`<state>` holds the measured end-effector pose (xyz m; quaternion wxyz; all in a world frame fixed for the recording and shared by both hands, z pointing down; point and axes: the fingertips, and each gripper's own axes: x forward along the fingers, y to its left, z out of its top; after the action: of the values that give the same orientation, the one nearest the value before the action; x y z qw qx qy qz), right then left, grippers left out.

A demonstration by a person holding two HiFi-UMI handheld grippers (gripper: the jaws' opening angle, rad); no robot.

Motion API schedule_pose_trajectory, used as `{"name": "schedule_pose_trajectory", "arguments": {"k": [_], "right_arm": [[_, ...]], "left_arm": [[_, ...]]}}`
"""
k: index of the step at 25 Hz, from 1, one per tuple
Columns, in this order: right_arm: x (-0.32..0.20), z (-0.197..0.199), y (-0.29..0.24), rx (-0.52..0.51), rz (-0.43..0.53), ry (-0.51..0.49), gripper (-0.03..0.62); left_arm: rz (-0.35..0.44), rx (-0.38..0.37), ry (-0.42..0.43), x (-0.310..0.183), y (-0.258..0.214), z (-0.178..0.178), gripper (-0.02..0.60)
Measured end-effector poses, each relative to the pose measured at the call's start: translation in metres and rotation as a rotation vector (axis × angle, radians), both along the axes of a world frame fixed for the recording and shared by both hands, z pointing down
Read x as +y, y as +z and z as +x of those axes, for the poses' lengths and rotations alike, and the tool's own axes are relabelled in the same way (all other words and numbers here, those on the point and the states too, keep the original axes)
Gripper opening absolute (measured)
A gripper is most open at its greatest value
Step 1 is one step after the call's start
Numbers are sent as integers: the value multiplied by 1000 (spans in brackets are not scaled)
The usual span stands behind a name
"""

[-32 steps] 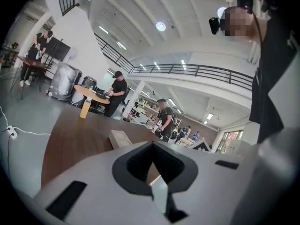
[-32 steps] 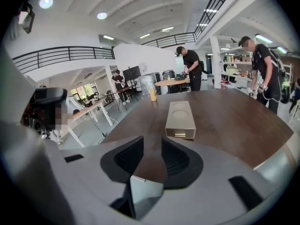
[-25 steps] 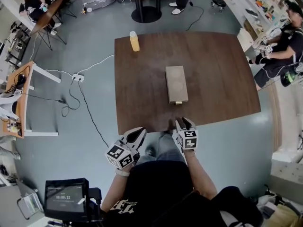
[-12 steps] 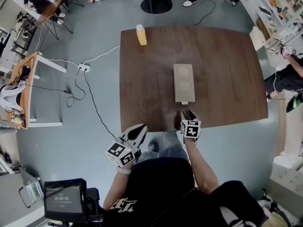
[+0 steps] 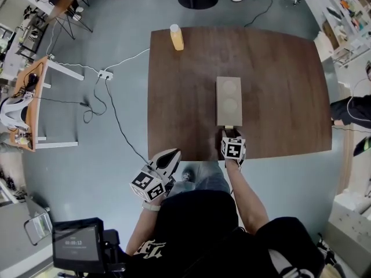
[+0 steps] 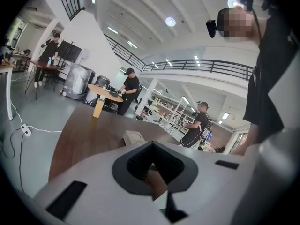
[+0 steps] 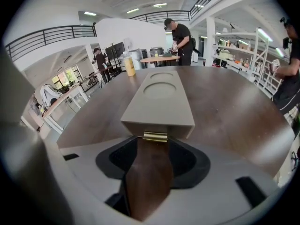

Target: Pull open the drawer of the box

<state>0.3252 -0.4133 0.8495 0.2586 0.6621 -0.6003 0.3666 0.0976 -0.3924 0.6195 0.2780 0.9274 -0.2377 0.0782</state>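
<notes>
Grey floor (image 5: 87, 155) all round the dark wooden table (image 5: 278, 68). White power strip (image 5: 105, 74) off its left edge, railed balcony (image 6: 211, 65) overhead, ceiling lights (image 6: 170, 21) glowing, possibly shelving (image 7: 243, 50) beyond.

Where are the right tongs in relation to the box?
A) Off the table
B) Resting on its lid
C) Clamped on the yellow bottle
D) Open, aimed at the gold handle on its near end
D: the right gripper view shows the right tongs apart, jaws that have just been opening, only bare table between them, and the gold handle of the box at their mouth.
</notes>
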Motion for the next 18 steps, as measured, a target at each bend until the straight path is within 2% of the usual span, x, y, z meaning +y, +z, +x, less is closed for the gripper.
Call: {"name": "schedule_pose_trajectory", "arguments": {"k": [6,18], "right_arm": [[-10,4,8,-9,-36,21,175],[-12,8,9,61,-89,98,173]], "left_arm": [[-8,-4,-10,-7,2,5,0],[-22,-9,-45,-4,1,2,0]]}}
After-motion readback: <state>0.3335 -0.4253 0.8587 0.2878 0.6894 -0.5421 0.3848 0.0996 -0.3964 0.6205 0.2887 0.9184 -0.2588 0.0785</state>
